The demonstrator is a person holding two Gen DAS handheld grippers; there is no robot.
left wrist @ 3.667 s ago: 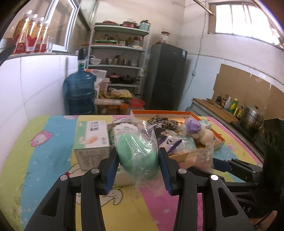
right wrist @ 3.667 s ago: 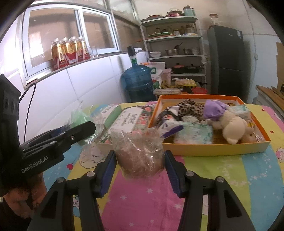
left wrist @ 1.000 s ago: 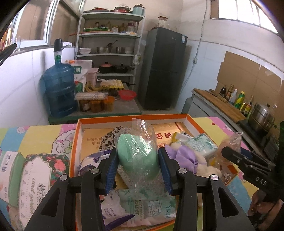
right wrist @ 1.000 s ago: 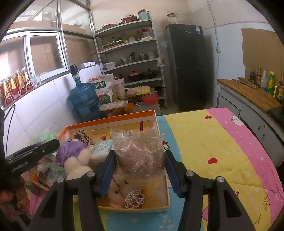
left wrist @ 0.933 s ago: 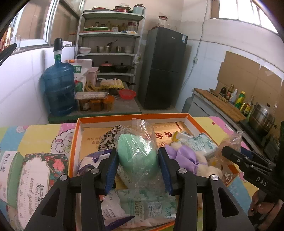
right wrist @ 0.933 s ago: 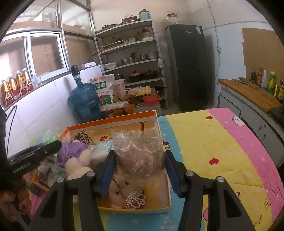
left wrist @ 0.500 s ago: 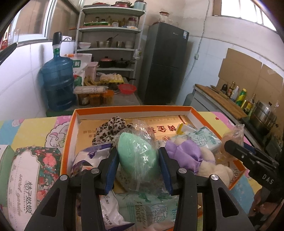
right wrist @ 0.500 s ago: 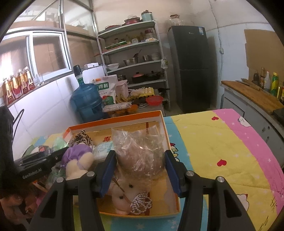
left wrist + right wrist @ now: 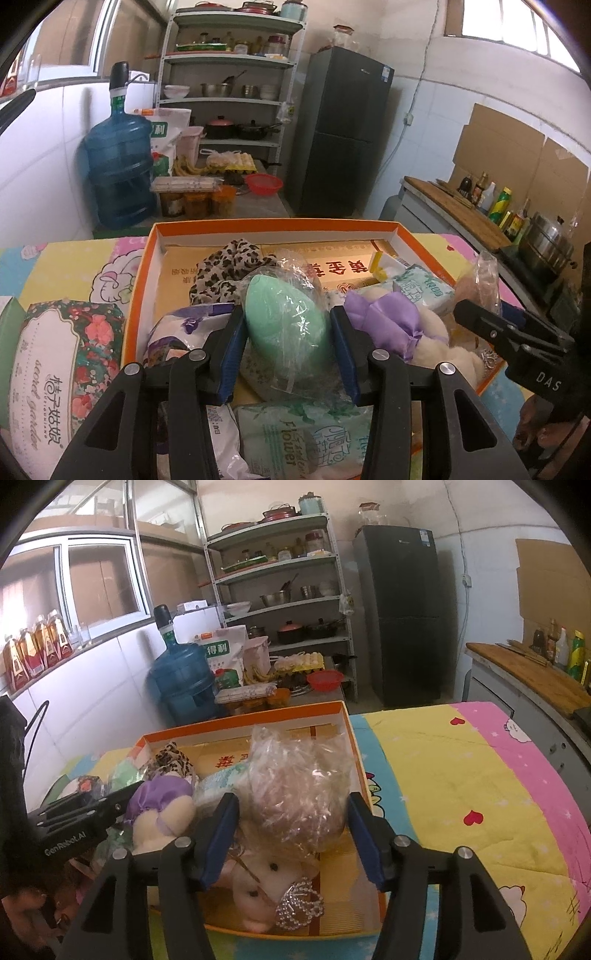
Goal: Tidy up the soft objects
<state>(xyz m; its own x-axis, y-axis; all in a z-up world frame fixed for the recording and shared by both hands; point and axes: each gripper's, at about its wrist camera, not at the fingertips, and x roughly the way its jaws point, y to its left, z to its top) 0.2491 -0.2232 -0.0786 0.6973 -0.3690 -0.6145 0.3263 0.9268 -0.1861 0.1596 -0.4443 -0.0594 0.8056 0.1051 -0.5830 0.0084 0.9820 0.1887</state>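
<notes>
Now | left gripper (image 9: 287, 328) clamps bagged green sponge (image 9: 286, 325); right gripper (image 9: 291, 827) opening, brown crinkly bag (image 9: 301, 797) between jaws

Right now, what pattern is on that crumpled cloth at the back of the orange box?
Leopard print, tan with dark spots; the cloth shows best in the left wrist view.

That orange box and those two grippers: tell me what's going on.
A person is sorting soft things into the orange box with two handheld grippers. The left gripper is clamped on a bagged green sponge above the box. The right gripper is over the box's near corner, its jaws opening around a bagged brown item. Already inside are a leopard-print cloth, tissue packs and a plush toy with a purple hat.
</notes>
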